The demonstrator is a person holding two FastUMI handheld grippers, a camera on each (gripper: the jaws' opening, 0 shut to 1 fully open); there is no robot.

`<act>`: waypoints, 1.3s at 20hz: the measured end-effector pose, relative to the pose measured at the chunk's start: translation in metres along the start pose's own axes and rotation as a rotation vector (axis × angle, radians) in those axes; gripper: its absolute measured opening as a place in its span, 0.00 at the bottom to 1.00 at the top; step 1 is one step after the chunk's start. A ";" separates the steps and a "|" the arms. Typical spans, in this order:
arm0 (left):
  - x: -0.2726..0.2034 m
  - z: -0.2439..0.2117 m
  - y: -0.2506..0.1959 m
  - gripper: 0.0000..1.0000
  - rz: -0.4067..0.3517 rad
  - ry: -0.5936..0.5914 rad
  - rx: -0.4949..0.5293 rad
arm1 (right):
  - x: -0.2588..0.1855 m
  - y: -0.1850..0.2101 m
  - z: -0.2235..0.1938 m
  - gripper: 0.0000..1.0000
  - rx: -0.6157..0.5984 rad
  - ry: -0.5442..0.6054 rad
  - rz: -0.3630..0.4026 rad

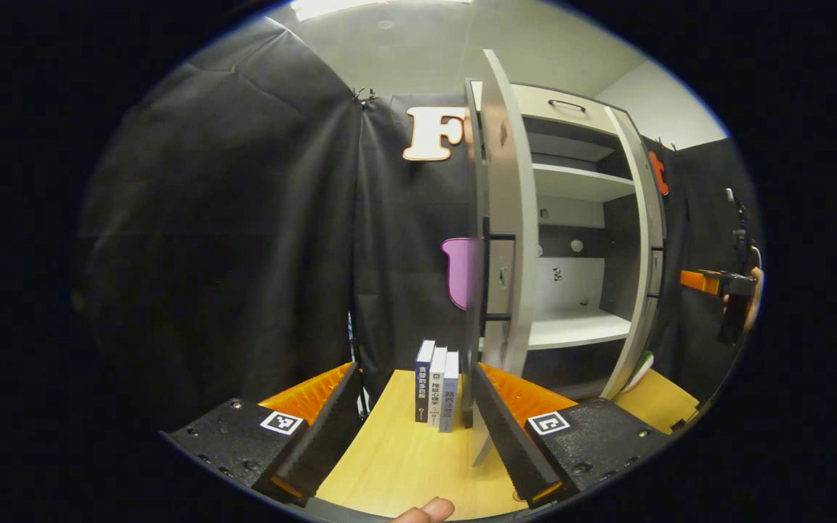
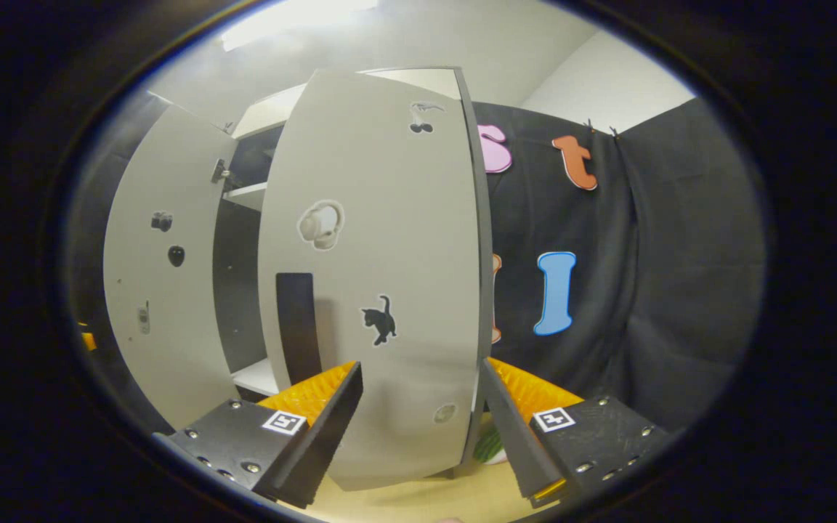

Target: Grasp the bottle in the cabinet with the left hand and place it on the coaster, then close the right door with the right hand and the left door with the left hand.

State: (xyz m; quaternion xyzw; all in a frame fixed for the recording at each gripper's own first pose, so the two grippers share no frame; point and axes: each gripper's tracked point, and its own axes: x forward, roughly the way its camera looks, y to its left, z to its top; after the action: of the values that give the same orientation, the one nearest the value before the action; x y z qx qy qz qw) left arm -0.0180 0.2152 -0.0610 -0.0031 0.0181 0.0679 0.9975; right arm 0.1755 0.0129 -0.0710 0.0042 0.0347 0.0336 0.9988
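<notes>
Hanging apart, left tool (image 1: 415,436) by left door (image 1: 509,218) edge | right tool (image 2: 422,428) apart too, facing right door (image 2: 375,276) | books (image 1: 437,391) on table (image 1: 404,465)

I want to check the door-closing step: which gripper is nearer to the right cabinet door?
The right gripper. Its open fingers sit just before the right door, whose edge lies between them. The left gripper is over by the left door, near the books.

I'm working in a staged recording booth: black cloth walls (image 1: 244,218) left of frame, white cabinet (image 1: 578,240) centre-right on a wooden table (image 1: 404,450), books (image 1: 437,392) standing at bottom centre.
</notes>
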 end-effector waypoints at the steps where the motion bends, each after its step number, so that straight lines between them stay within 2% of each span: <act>1: 0.005 0.001 0.007 0.94 0.010 0.000 0.002 | -0.005 0.003 0.001 0.98 -0.001 -0.009 0.015; 2: 0.011 0.002 0.014 0.96 0.023 -0.001 0.007 | -0.010 0.005 -0.001 0.98 -0.003 -0.013 0.025; 3: 0.016 0.002 0.020 0.93 0.033 -0.001 0.013 | -0.014 0.007 -0.005 0.98 -0.002 -0.010 0.036; 6: 0.037 0.009 0.033 0.93 0.055 -0.001 0.020 | -0.021 0.015 -0.016 0.98 0.004 0.002 0.064; 8: 0.050 0.016 0.037 0.96 0.055 -0.006 0.020 | -0.024 0.010 -0.022 0.98 0.002 0.010 0.052; 11: 0.069 0.030 0.040 0.94 0.058 -0.042 0.029 | -0.029 0.002 -0.029 0.98 0.019 0.016 0.038; 14: 0.089 0.029 0.038 0.93 0.047 -0.023 0.013 | -0.040 -0.010 -0.034 0.98 0.031 0.015 0.013; 16: 0.101 0.035 0.028 0.97 0.025 -0.032 -0.001 | -0.049 -0.013 -0.036 0.98 0.043 0.010 0.007; 20: 0.121 0.062 -0.020 0.96 -0.060 -0.100 0.029 | -0.075 -0.026 -0.042 0.98 0.021 0.010 0.008; 21: 0.125 0.064 -0.018 0.94 -0.019 -0.123 0.075 | -0.082 -0.035 -0.042 0.98 0.005 0.001 0.005; 22: 0.120 0.070 -0.019 0.90 -0.010 -0.150 0.120 | -0.090 -0.045 -0.044 0.98 -0.005 -0.005 -0.009; 23: 0.123 0.076 -0.028 0.87 -0.039 -0.174 0.126 | -0.098 -0.058 -0.046 0.98 -0.008 -0.010 -0.031; 26: 0.124 0.059 -0.060 0.85 -0.109 -0.093 0.018 | -0.117 -0.086 -0.056 0.98 0.006 0.008 -0.093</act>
State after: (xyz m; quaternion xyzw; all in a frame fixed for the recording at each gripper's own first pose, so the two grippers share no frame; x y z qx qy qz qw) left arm 0.1150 0.1730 -0.0063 0.0082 -0.0278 0.0134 0.9995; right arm 0.0605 -0.0806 -0.1200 0.0056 0.0387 -0.0129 0.9991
